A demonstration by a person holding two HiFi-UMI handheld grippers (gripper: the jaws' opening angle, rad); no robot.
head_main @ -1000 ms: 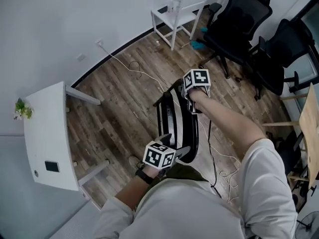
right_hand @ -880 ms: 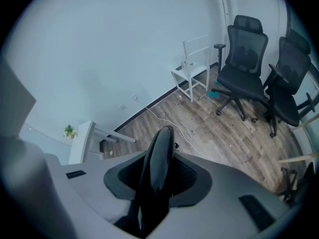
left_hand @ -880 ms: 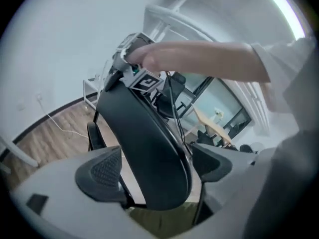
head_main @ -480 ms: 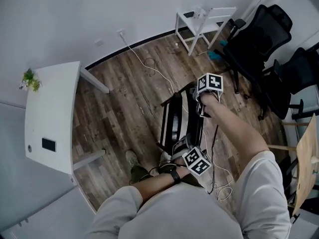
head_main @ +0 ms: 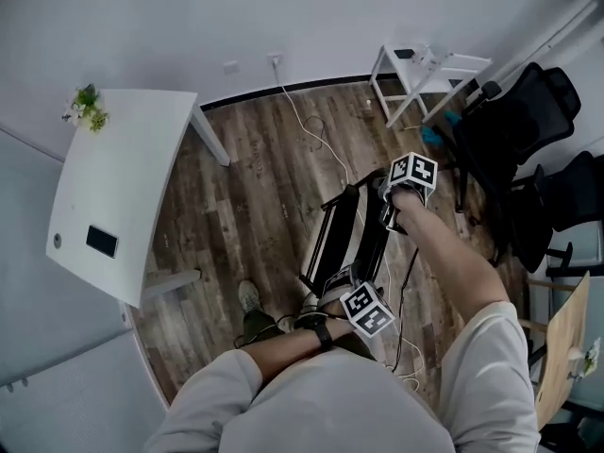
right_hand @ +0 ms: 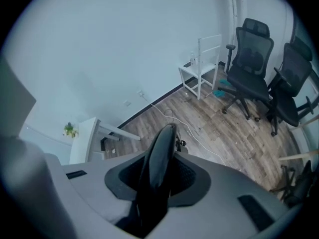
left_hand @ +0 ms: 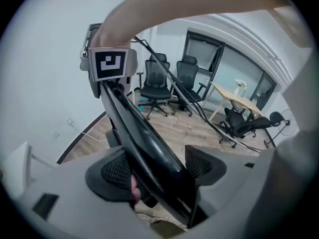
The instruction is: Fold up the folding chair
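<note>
SURFACE LOG | folding chair (head_main: 363, 243): glossy black, smooth | right gripper (right_hand: 157, 177): shell matt grey plastic; pads (right_hand: 183, 179): black, fine grid texture | floor (head_main: 255, 187): wood planks, matt, visible grain | table (head_main: 113, 196): white, smooth, matt | office chairs (head_main: 514, 121): black mesh cloth

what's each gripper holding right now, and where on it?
Right gripper is clamped on the thin black top edge of the folding chair. Left gripper straddles its near edge, jaws closing, not clamped yet.

Rm holds 1 folding chair (head_main: 344, 239), 1 white table (head_main: 113, 196) w/ 1 small plant (head_main: 87, 105), 1 small white chair (right_hand: 200, 66), 3 black office chairs (left_hand: 155, 81) (left_hand: 188, 76) (left_hand: 246, 124), 1 wooden desk (left_hand: 239, 99).
</note>
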